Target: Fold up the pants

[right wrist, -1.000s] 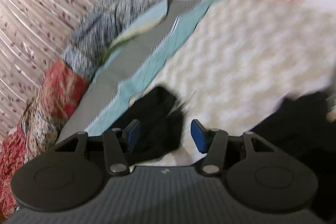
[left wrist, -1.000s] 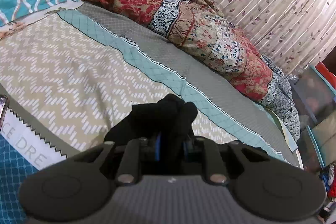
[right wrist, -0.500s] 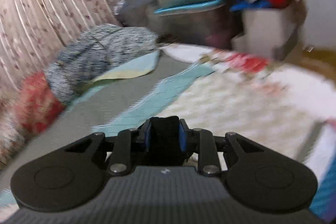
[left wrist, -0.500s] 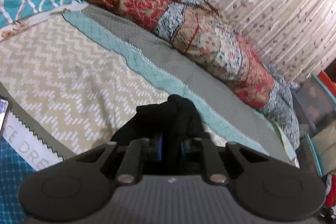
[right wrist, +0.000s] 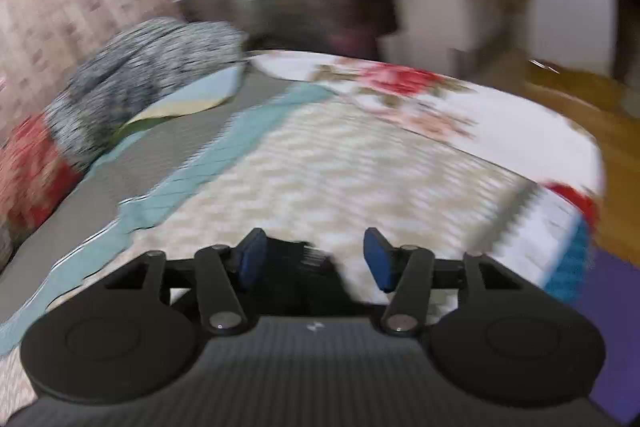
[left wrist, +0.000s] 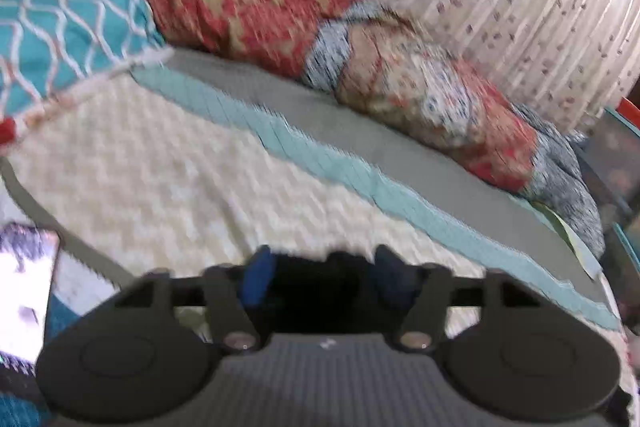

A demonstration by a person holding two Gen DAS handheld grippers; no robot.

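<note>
Fingers of both grippers, left and right, spreading to release black pants, dark cloth lying low between blue pads on bed, apparently let go to settle a fold.

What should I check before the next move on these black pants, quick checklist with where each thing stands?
1. Left tongs opening, pads off the black pants between them: ok.
2. Right tongs opening, pants by the left pad: ok.
3. Pants lying flat: cannot tell, mostly hidden.
4. Bedspread ahead free for folding: ok.
5. Phone off to the side: ok.
6. Views sharp: not ok, blurred.
</note>
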